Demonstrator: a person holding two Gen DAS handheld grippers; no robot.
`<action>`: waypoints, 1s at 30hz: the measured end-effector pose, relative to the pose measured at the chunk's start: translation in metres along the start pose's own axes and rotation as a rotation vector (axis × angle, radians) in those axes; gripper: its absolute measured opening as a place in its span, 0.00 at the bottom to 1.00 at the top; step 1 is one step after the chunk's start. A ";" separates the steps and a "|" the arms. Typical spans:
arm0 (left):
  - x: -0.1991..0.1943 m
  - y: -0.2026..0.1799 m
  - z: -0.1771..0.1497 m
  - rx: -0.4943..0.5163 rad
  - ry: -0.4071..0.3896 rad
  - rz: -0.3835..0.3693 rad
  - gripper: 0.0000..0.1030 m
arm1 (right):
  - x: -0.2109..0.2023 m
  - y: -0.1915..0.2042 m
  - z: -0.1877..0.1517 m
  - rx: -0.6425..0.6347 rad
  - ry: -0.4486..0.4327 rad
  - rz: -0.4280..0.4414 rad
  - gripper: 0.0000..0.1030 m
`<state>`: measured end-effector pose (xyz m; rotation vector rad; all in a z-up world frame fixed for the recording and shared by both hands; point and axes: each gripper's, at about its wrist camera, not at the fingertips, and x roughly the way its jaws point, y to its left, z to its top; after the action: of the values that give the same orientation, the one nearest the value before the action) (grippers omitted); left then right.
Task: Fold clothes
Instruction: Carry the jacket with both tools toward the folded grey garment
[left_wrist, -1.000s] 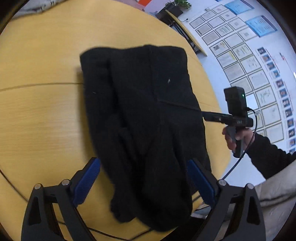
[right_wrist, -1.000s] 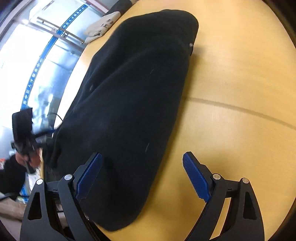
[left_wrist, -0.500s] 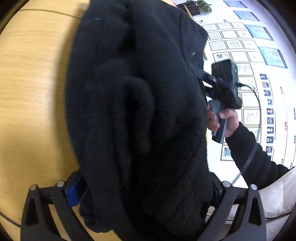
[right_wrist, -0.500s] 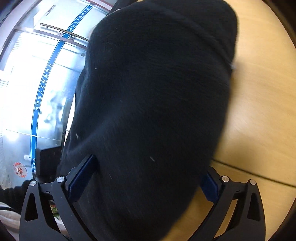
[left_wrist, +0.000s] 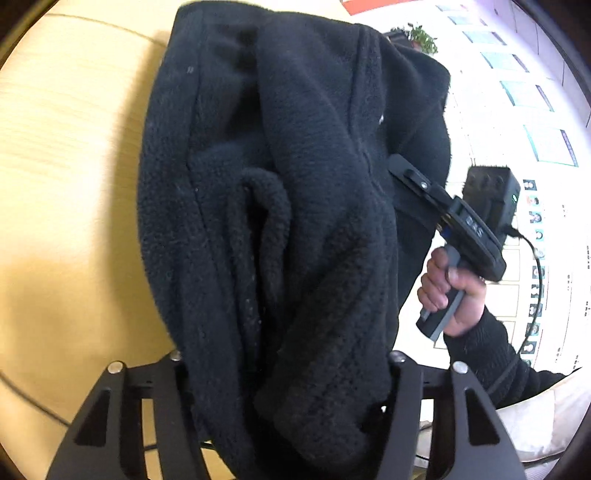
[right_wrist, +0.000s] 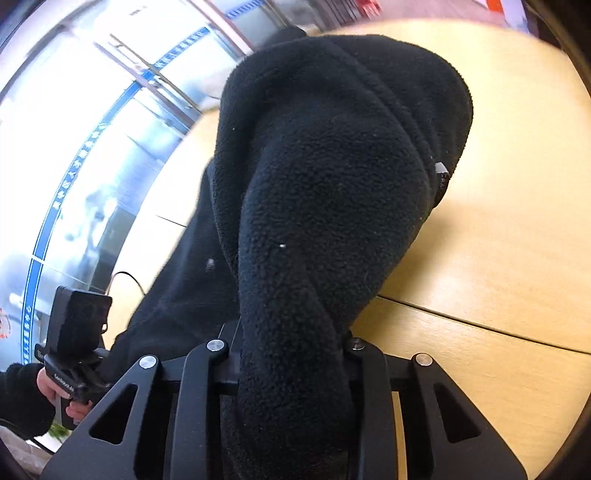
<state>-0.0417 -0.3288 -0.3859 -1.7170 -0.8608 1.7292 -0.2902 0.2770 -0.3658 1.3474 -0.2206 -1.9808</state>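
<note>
While both grippers are closing on the black fleece (left_wrist: 280, 229) bunched over the wooden table (left_wrist: 66, 155), left gripper (left_wrist: 288, 373) & right gripper (right_wrist: 291, 350) are pinching thick wads w/ fabric between jaws. Risk: layers slipping out, fold going uneven.

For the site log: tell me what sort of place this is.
Probably an office or service hall, not a home: rows of framed certificates and portrait photos cover one wall, glass entrance doors with a blue lettered band stand opposite, and the black fleece garment lies on a large round wooden table.
</note>
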 end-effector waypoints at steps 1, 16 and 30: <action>-0.014 0.000 -0.003 0.000 -0.023 -0.010 0.59 | -0.005 0.012 0.003 -0.015 -0.019 0.004 0.25; -0.332 0.078 0.103 0.070 -0.340 0.098 0.57 | 0.078 0.219 0.182 -0.169 -0.162 0.159 0.25; -0.407 0.302 0.333 0.064 -0.297 0.205 0.53 | 0.378 0.273 0.309 -0.014 -0.031 0.024 0.27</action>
<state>-0.3444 -0.8536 -0.3606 -1.5760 -0.7638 2.1649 -0.5044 -0.2391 -0.3719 1.2997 -0.2357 -1.9806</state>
